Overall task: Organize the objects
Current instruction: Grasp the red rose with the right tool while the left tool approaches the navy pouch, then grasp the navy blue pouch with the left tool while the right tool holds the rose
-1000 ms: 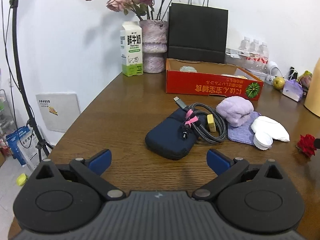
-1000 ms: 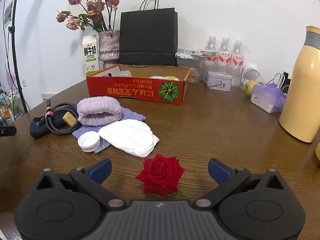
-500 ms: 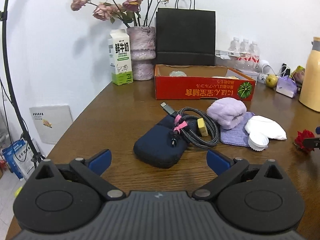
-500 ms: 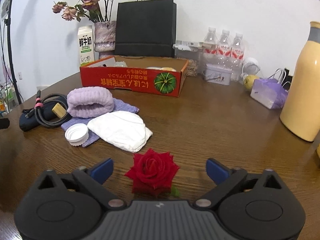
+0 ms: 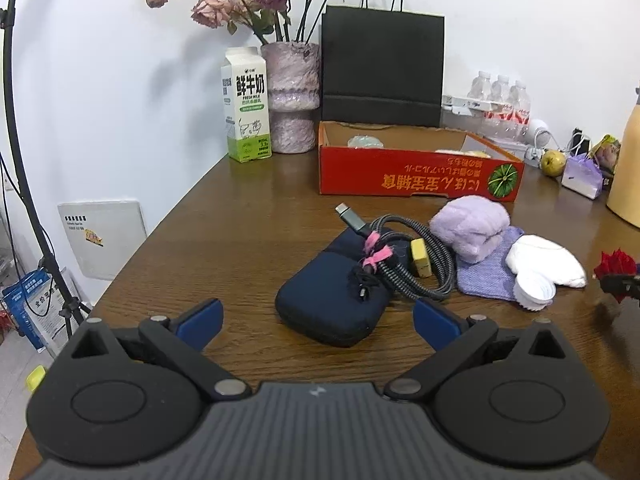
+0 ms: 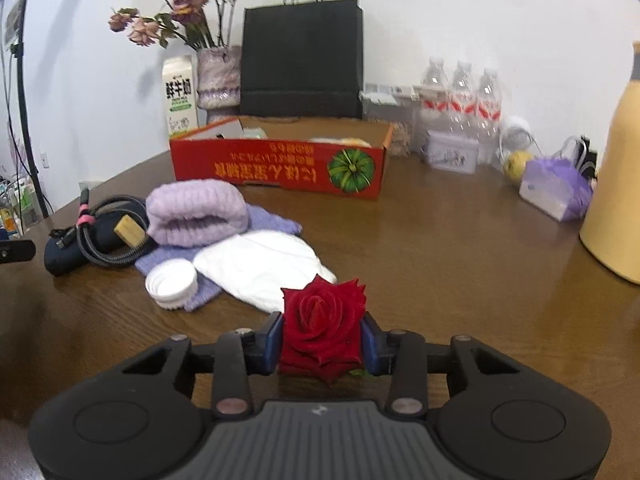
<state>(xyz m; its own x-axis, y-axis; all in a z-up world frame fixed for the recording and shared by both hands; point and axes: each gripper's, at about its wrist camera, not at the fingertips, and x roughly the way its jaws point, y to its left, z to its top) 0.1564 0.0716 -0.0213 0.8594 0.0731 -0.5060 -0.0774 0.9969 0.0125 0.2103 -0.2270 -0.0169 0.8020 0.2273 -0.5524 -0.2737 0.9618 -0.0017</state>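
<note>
Our right claw has just closed on the red rose, its two blue pads pressed to either side of the bloom, which sits low over the bench just in front of the white cloth. Whether the rose has left the wood we cannot tell. The bloom is soft, so we judge that the grip should stay only as firm as it is now; squeezing harder would crush the petals, and a quick swing could shake the flower loose. We would raise it straight up first, clear of the cloth and the white cap, then carry it level toward the red box, which seems the likely place for loose things, and let go only once it is low over the box floor. Our left claw stands wide open and holds nothing, hanging just short of the dark pouch with the coiled cable on it; we think that is a fair next pick. Counting what lies loose: one rose, one pouch, one cable, one rolled purple towel, one flat purple cloth beneath it, one white cloth, one cap. Behind stand one box, one black bag, one milk carton and three water bottles.
</note>
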